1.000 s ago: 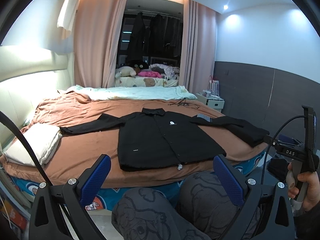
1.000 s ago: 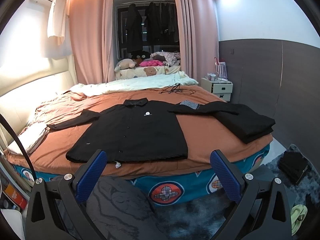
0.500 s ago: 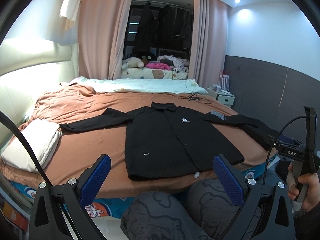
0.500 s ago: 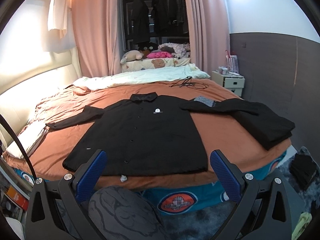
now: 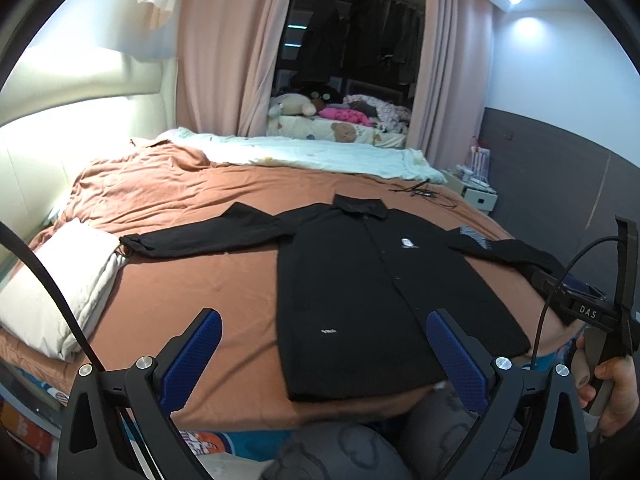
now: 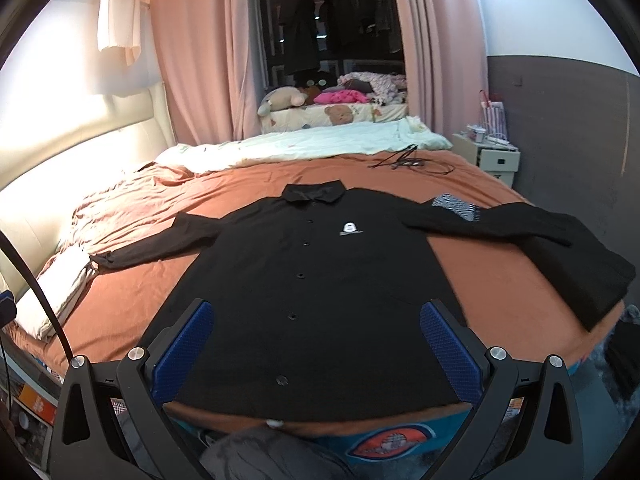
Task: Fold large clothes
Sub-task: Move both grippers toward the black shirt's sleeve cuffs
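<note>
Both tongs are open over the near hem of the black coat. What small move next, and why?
Probably lower the left tongs and right tongs onto the hem of the black coat and pinch it. The coat lies flat, buttoned, sleeves spread on the brown bedspread; both tongs are empty, with jaws apart above the hem, so a first fold needs a grip.

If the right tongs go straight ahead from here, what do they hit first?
Most likely the black coat spread flat on the bed: the open right tongs frame its lower front near the hem. Depth is unclear.
</note>
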`<action>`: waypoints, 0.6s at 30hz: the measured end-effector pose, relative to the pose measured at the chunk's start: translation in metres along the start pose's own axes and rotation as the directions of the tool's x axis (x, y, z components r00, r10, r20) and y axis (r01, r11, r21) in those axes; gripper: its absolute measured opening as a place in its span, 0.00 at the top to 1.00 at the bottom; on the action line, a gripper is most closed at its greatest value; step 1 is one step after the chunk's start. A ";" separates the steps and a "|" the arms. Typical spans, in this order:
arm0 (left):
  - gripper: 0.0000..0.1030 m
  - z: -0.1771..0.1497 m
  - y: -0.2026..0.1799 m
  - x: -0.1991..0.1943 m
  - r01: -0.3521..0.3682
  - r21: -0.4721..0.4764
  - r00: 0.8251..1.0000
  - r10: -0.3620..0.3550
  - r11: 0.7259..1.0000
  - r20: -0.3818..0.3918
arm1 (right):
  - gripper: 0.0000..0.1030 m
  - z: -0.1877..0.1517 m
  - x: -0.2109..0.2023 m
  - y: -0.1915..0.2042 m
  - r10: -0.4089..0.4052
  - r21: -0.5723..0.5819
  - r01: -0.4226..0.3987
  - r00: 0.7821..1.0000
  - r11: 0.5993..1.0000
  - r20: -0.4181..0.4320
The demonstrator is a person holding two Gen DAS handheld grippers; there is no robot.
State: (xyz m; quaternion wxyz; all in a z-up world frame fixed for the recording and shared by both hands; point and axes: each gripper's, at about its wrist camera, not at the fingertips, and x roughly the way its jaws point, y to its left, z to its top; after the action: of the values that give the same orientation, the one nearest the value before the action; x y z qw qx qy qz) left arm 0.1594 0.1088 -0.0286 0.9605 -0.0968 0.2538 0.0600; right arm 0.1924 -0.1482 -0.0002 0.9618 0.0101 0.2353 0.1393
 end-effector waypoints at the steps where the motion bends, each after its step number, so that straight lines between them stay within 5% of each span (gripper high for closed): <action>1: 0.00 0.003 0.005 0.006 -0.004 -0.004 1.000 0.004 1.000 -0.005 | 0.00 0.001 0.007 0.001 0.005 0.000 -0.005 1.000 1.000 -0.011; 18: 0.01 0.068 0.115 0.109 -0.145 -0.136 0.986 0.132 0.980 -0.103 | 0.00 0.077 0.119 0.003 0.117 0.045 -0.114 0.990 0.992 -0.075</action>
State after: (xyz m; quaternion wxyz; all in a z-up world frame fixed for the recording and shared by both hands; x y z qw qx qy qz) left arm 0.2667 0.2430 -0.0424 0.9316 -0.1503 0.2998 0.1403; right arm 0.3277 -0.1091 0.0152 0.9419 0.0376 0.2742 0.1903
